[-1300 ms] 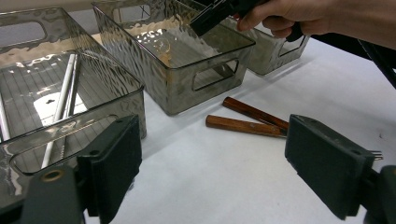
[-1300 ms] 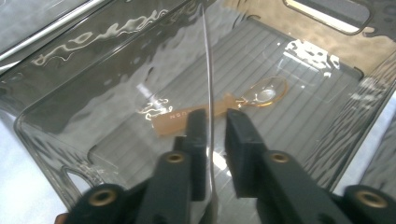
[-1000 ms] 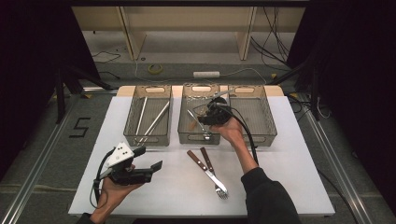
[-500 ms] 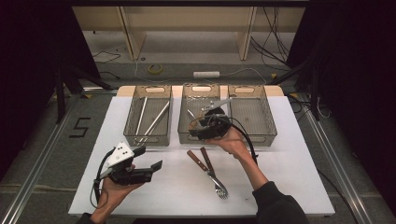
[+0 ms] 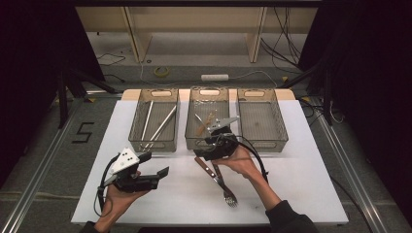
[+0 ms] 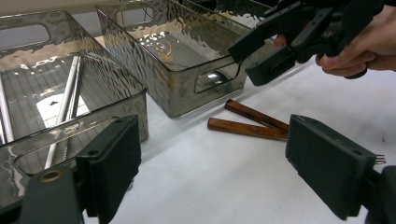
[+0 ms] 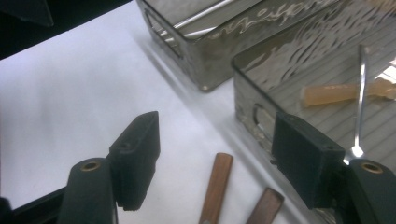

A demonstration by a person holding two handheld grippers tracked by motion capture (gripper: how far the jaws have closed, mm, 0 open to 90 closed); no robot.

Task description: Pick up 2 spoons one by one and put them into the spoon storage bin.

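Two wooden-handled forks (image 5: 219, 177) lie crossed on the white table in front of the middle bin (image 5: 193, 141). Their handles (image 7: 215, 186) lie on the table just below my right gripper (image 7: 219, 149), which hangs at that bin's near wall. Its jaws have just been opening and stand open with nothing between the pads. The same handles (image 6: 247, 127) show beyond my left gripper (image 6: 219, 163), open and empty at the table's near left (image 5: 155, 164). From there the right gripper (image 6: 280, 46) is up at the right.
Three clear bins stand side by side at the back. The left bin (image 5: 145, 143) holds long metal rods (image 5: 163, 124). A pale-handled utensil (image 7: 327, 93) lies in the middle one. The right bin (image 5: 279, 138) looks bare. White table surface (image 5: 301, 184) spreads to the right.
The right hand has come back from over the middle bin to its near wall, above the fork handles. The left hand has stayed put.
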